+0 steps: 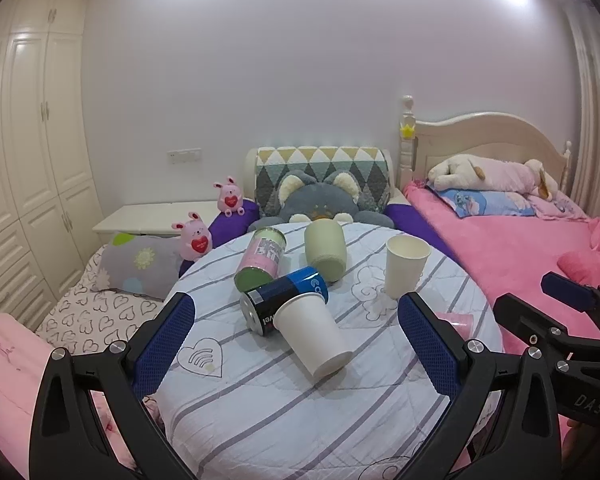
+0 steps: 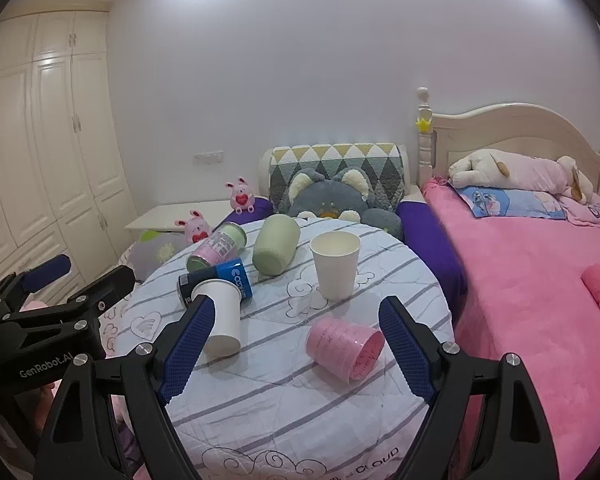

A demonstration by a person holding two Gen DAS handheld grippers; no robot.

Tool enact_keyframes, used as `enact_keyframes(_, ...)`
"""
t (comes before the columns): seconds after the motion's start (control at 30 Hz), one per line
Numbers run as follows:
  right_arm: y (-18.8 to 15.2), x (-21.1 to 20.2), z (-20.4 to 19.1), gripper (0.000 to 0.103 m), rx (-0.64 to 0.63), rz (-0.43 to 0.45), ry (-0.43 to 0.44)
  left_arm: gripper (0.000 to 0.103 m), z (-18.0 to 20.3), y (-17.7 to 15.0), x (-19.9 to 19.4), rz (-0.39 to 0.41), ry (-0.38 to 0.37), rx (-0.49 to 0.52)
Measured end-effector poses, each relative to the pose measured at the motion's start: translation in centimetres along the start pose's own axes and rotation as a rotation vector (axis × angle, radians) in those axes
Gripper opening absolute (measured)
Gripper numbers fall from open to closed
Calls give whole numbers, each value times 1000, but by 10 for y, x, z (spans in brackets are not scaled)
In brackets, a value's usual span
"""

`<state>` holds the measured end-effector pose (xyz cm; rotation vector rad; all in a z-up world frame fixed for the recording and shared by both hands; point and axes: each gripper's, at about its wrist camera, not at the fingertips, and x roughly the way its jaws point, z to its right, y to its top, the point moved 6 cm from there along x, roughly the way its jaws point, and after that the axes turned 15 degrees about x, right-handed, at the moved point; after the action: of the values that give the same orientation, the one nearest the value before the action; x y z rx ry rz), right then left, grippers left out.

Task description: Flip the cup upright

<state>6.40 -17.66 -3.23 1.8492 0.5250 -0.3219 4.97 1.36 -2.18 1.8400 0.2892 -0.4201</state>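
A white paper cup (image 1: 314, 334) lies on its side on the round striped table (image 1: 284, 408), its base toward me; it also shows in the right wrist view (image 2: 222, 320). A pink cup (image 2: 346, 348) lies on its side, mouth toward me, between my right gripper's fingers. A green cup (image 1: 326, 252) lies tipped over at the back. Another white paper cup (image 1: 404, 266) stands upright. My left gripper (image 1: 296, 344) is open, just short of the lying white cup. My right gripper (image 2: 296, 348) is open and empty.
A blue can (image 1: 284, 298) and a pink-labelled can (image 1: 260, 260) lie on the table behind the white cup. A pink bed (image 2: 540, 280) is on the right. Plush toys and pillows (image 1: 320, 196) sit behind the table. White wardrobes (image 1: 28, 140) stand at left.
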Motion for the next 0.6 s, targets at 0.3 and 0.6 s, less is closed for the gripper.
enact_keyframes(0.3,3,4,-1,85,-6,-3,0,103,2,4,3,0,1,1)
enact_keyframes(0.6,3,13,1,85,-2,-13,0,103,5,4,11,-11,-6,-2)
